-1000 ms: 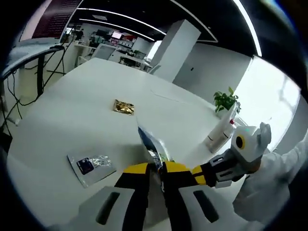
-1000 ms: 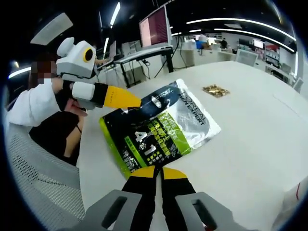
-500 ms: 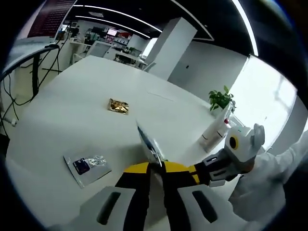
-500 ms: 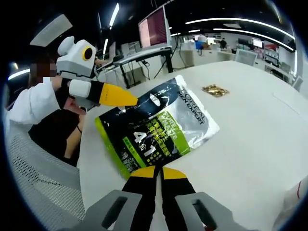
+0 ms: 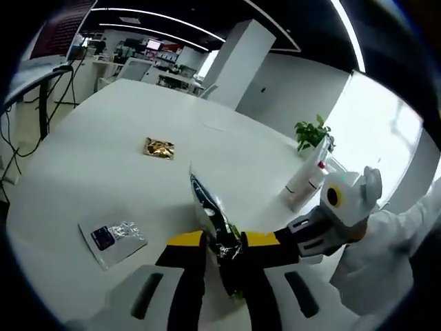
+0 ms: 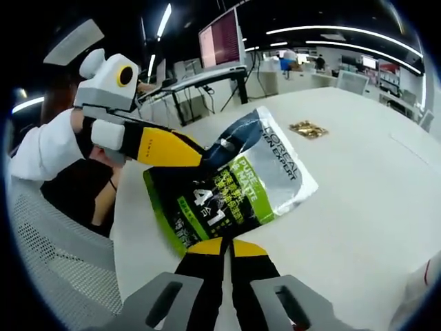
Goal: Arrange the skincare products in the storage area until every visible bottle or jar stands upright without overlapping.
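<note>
A black, green and silver L'Oreal pouch (image 6: 234, 186) hangs over the white table (image 6: 358, 186), held between both grippers. My right gripper (image 6: 227, 246) is shut on its near bottom edge. My left gripper (image 6: 187, 150) comes in from the left, its yellow jaws over the pouch's upper left part, which bends upward. In the left gripper view the pouch (image 5: 215, 224) stands edge-on and crumpled, filling the gap of my left gripper (image 5: 224, 243). My right gripper (image 5: 281, 241) meets it from the right. A white bottle with a red cap (image 5: 302, 185) stands upright farther right.
A gold sachet (image 5: 159, 147) lies mid-table, and a silver sachet with a blue label (image 5: 110, 238) lies near the left. A potted plant (image 5: 310, 134) stands behind the bottle. A person's white sleeve (image 6: 41, 148), a mesh chair (image 6: 55, 241) and desks with monitors (image 6: 220, 38) border the table.
My left gripper has slid farther onto the pouch, its jaws now wider apart around it. The pouch's upper part has bent upward. My right gripper keeps its hold.
</note>
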The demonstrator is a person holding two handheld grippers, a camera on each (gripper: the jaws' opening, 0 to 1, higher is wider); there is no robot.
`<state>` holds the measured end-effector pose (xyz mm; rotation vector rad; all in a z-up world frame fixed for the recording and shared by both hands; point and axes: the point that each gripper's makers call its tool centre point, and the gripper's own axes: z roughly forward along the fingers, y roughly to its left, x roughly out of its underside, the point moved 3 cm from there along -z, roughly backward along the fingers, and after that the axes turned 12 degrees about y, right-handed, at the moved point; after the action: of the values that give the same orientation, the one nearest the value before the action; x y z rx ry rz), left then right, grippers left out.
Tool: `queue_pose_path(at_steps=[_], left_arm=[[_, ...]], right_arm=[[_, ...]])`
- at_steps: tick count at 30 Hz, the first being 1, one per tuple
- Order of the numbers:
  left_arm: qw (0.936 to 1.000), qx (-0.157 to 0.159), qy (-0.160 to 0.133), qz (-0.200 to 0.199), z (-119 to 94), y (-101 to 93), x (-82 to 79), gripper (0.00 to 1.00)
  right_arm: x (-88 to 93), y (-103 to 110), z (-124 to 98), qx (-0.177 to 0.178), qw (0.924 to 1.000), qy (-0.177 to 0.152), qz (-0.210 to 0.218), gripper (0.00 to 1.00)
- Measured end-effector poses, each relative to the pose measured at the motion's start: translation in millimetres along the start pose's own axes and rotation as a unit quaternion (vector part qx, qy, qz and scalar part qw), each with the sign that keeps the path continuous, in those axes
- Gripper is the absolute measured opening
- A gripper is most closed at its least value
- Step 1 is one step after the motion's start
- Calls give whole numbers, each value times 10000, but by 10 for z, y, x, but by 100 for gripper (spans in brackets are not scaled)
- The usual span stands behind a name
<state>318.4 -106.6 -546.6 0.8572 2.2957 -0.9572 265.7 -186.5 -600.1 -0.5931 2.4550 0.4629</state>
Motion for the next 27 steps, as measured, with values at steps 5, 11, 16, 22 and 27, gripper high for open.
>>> queue_pose_path(at_steps=[5, 11, 16, 22, 27], left_arm=[[9990, -399, 96, 195, 10, 151, -1, 0], [9977, -597, -246, -221, -59, 162, -69, 0], [9972, -573, -335, -350, -77, 153, -99, 0], [9969, -558, -368, -420, -71, 127, -136, 0], [9973, -493, -342, -426, -56, 96, -150, 0]], right_arm=[[9, 3, -13, -3, 10000, -3, 25, 0], [1, 1, -5, -13, 10000, -19, 15, 0], [9, -15, -7, 8, 10000, 3, -13, 0], [70, -92, -118, 111, 9999, 19, 85, 4], [103, -70, -204, -8, 9992, -147, 373, 14]])
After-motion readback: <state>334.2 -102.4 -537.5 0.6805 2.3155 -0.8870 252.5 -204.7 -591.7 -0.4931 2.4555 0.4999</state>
